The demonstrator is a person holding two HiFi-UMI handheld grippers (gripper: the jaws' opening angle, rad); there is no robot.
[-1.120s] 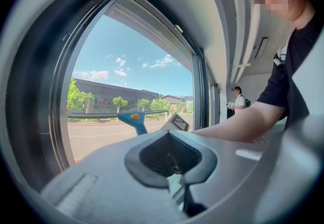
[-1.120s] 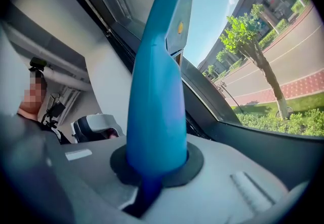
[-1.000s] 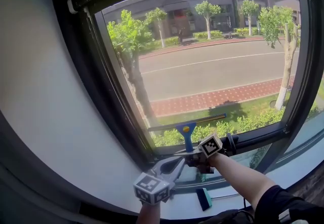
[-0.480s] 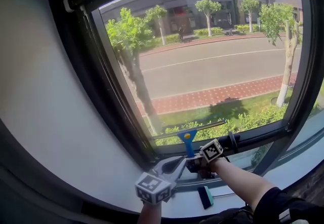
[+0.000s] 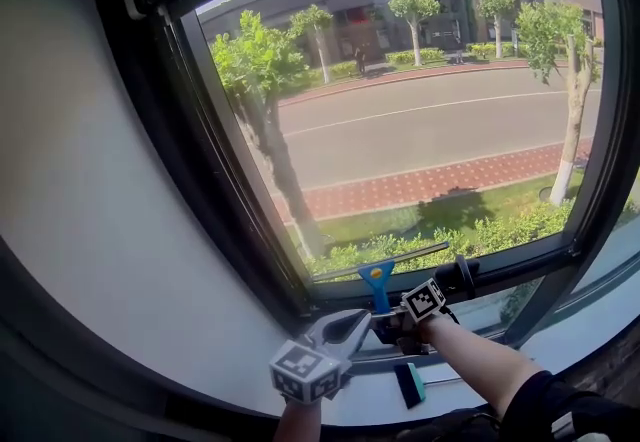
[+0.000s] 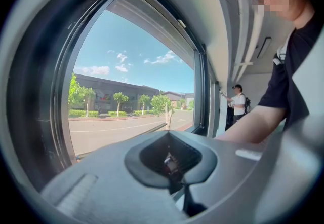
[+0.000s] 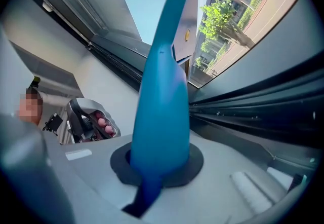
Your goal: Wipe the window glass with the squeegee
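1. The squeegee sits at the bottom edge of the window glass, with its blade lying along that edge and its blue handle pointing down.
2. The right tool is pinching the handle near its lower end.
3. The left tool hangs just beside it, jaws pressed together on nothing.
4. The squeegee looks light and stiff. Its smooth plastic may slip, so the handle is the place to grip.

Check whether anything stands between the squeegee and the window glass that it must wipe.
Nothing visible does. The right gripper holds the squeegee by its blue handle, blade at the bottom edge of the glass. A black knob sits on the frame beside the blade's right end.
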